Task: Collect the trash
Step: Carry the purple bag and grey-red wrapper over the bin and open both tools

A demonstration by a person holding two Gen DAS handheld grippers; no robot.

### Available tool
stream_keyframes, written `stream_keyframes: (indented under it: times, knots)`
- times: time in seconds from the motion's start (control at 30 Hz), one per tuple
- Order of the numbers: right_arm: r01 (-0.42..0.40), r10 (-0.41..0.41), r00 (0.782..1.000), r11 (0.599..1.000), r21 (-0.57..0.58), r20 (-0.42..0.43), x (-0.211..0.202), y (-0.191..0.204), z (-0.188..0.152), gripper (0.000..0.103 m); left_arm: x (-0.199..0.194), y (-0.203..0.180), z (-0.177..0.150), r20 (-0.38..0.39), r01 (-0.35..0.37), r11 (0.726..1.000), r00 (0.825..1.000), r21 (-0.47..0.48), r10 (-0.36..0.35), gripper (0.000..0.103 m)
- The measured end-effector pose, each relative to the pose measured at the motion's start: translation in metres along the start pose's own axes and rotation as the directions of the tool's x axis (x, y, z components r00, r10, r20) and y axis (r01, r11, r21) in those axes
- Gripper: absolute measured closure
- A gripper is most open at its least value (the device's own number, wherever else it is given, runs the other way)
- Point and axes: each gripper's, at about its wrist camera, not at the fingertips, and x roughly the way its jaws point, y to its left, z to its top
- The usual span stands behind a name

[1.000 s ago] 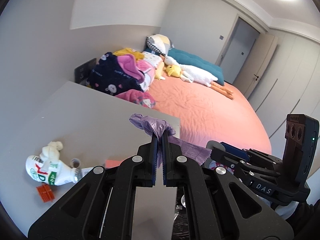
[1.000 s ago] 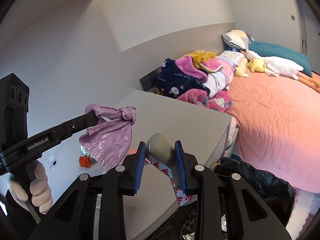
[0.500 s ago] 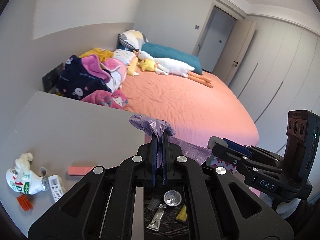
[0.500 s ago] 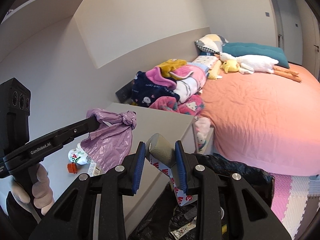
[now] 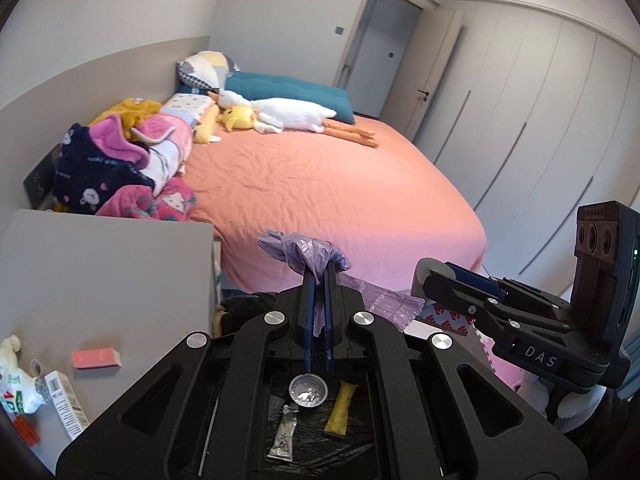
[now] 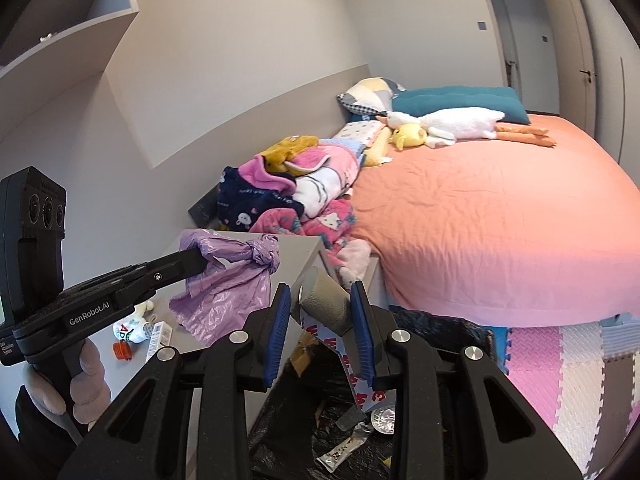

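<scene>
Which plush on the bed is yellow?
The small duck, lying against the neck of the long white goose. The goose is white with orange legs; the duck alone is yellow.

Pretty bright, soft even light, both shots sharp, though the fisheye bends the walls (image 5: 100,8) hard and corners go black, no real glare.

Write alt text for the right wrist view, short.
The right gripper holds a grey roll of tape between its blue fingers above an open black trash bag with litter inside. On the left, the left gripper pinches a knotted purple plastic bag over a grey table; an orange bed with blankets and plush toys fills the background.
</scene>
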Motion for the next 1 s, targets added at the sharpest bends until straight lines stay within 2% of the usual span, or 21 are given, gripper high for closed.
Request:
stream_keyframes:
  times: [0.2,0.57,0.67,0.7,0.73,0.77,0.8,0.9,1.0]
  knots:
    - [0.044,-0.045,0.999,0.998,0.036,0.019,-0.017,-0.021,-0.004,0.070,0.016,-0.022,0.000,-0.036,0.045,0.998,0.998,0.044,-0.043,0.100]
    - [0.074,-0.078,0.997,0.993,0.094,0.030,-0.031,-0.043,-0.008,0.069,0.041,-0.044,-0.003,-0.109,0.107,0.991,0.989,0.081,-0.098,0.100]
    - [0.063,-0.069,0.997,0.990,0.127,0.043,-0.036,-0.048,-0.007,0.063,0.052,-0.044,-0.007,-0.164,0.121,0.989,0.981,0.080,-0.107,0.099]
    - [0.072,-0.080,0.996,0.987,0.146,0.051,-0.039,-0.051,-0.006,0.054,0.056,-0.044,-0.009,-0.193,0.115,0.990,0.976,0.075,-0.099,0.088]
    - [0.082,-0.092,0.994,0.985,0.155,0.062,-0.042,-0.053,-0.005,0.041,0.061,-0.042,-0.011,-0.226,0.102,0.992,0.971,0.070,-0.084,0.047]
    - [0.093,-0.106,0.992,0.983,0.158,0.076,-0.044,-0.053,-0.005,0.038,0.069,-0.041,-0.013,-0.265,0.059,0.996,0.963,0.067,-0.040,0.020]
    - [0.099,-0.114,0.990,0.982,0.158,0.085,-0.046,-0.054,-0.004,0.036,0.070,-0.039,-0.015,-0.265,0.020,0.997,0.964,0.069,-0.002,0.007]
    - [0.111,-0.127,0.987,0.981,0.162,0.097,-0.049,-0.054,-0.003,0.029,0.062,-0.040,-0.017,-0.219,-0.003,0.995,0.975,0.098,0.024,0.007]
    - [0.104,-0.120,0.988,0.982,0.160,0.094,-0.047,-0.054,-0.002,0.029,0.059,-0.038,-0.016,-0.207,-0.011,0.995,0.978,0.099,0.032,0.007]
